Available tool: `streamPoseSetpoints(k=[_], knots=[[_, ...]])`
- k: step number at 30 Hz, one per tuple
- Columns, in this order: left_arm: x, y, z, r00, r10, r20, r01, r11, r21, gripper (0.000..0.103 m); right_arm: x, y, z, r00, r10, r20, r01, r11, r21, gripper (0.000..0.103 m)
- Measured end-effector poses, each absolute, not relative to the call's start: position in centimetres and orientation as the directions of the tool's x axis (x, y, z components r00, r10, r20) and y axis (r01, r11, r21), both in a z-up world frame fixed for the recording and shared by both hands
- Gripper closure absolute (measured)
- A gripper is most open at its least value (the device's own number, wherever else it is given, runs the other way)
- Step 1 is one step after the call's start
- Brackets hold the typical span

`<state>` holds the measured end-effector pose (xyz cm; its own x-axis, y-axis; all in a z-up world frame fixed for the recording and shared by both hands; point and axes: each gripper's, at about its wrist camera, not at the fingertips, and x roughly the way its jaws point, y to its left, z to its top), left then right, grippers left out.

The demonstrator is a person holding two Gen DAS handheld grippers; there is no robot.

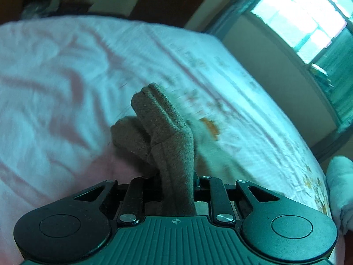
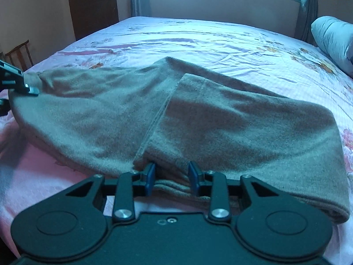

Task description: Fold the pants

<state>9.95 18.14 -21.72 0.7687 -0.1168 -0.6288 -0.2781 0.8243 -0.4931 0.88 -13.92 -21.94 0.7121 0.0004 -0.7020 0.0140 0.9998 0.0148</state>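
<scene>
Because the brown pants [image 2: 198,119] lie half folded on the bed [image 2: 198,37], the left hand-held gripper [image 1: 176,176] pinches one end tight, ready to lift, while the right hand-held gripper [image 2: 171,176] has its half-open jaws around the near edge.

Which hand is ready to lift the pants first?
Probably left. The left gripper is already clamped on the brown pants, while the right gripper only straddles their near edge, pads apart.

Home bedroom, bed [image 2: 198,39] with floral sheet, pillow [image 2: 333,37], curtained window [image 1: 304,17], wooden door [image 2: 92,4]
</scene>
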Motion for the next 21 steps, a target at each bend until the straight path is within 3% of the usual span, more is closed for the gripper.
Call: streamPoseSetpoints(k=[11, 21], knots=[[9.5, 12.4, -16.6, 0.828, -0.174, -0.533, -0.073, 0.909, -0.411, 0.084, 0.8, -13.6, -22.1, 0.717, -0.008, -0.697, -0.004, 1.000, -0.015, 0.077], [7.7, 3.1, -12.6, 0.782, -0.404, -0.474, 0.252, 0.901, -0.354, 0.084, 0.7, -14.2, -22.1, 0.722, 0.022, -0.692, -0.002, 1.000, 0.029, 0.077]])
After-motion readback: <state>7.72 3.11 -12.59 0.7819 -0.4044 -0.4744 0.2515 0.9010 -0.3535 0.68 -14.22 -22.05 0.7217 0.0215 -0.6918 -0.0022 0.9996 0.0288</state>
